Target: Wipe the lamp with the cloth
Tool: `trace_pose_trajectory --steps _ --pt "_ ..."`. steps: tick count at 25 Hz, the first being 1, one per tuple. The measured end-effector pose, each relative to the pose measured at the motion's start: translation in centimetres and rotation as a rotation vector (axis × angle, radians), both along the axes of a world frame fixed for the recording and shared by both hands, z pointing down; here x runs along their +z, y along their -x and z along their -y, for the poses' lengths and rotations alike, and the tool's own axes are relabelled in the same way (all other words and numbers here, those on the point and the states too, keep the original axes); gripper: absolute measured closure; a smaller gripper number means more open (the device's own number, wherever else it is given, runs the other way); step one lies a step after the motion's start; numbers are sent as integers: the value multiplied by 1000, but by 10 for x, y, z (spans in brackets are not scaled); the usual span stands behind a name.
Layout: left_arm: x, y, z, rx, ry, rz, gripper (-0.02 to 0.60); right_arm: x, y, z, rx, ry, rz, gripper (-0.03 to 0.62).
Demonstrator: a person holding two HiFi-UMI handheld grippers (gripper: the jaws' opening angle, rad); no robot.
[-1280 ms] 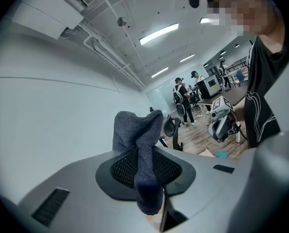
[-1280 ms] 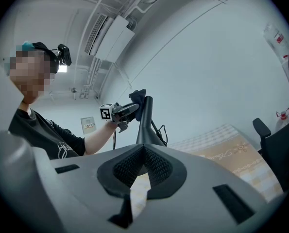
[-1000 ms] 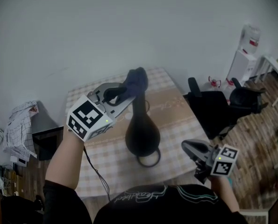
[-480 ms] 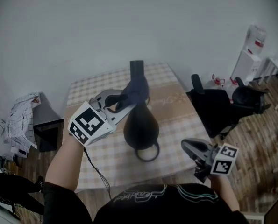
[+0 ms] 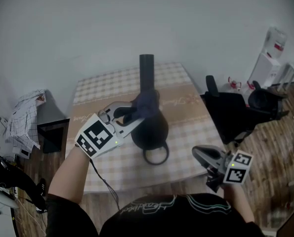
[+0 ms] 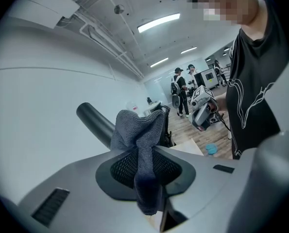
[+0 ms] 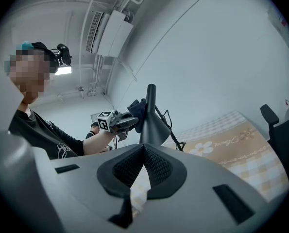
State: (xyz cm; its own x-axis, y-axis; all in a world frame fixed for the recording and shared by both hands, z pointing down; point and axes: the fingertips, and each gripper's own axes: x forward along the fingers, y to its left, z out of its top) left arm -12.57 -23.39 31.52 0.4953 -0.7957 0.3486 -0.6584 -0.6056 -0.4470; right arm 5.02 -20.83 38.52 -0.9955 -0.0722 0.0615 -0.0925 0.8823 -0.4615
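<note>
A black lamp (image 5: 147, 122) with a cone shade and a tall neck (image 5: 146, 72) stands on the checked table (image 5: 186, 132). My left gripper (image 5: 135, 113) is shut on a dark blue cloth (image 5: 146, 104) and presses it against the lamp where the neck meets the shade. In the left gripper view the cloth (image 6: 140, 144) bunches out of the jaws beside the lamp neck (image 6: 93, 122). My right gripper (image 5: 202, 158) hangs shut and empty at the table's near right corner. In the right gripper view the lamp (image 7: 150, 121) and the cloth (image 7: 137, 111) show ahead.
A black cable (image 5: 103, 183) runs off the table's front edge. A ring base (image 5: 155, 156) lies in front of the lamp. Black office chairs (image 5: 235, 113) stand right of the table. A checked cloth heap (image 5: 22, 125) sits on the left floor.
My left gripper has slid the cloth down the lamp's neck, from its top to the shoulder of the shade, baring the neck. The right gripper has held still.
</note>
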Motion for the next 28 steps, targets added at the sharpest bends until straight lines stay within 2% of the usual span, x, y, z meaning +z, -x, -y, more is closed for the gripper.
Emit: trace_pose_trajectory --steps 12,20,28 --pt "32 -9 -22 9 56 -8 509 14 16 -14 -5 29 -18 583" --pt "57 -14 -42 22 116 -83 509 17 38 -44 3 65 -23 583" --pt "80 -23 -61 23 159 -106 509 28 39 -69 63 109 -35 583"
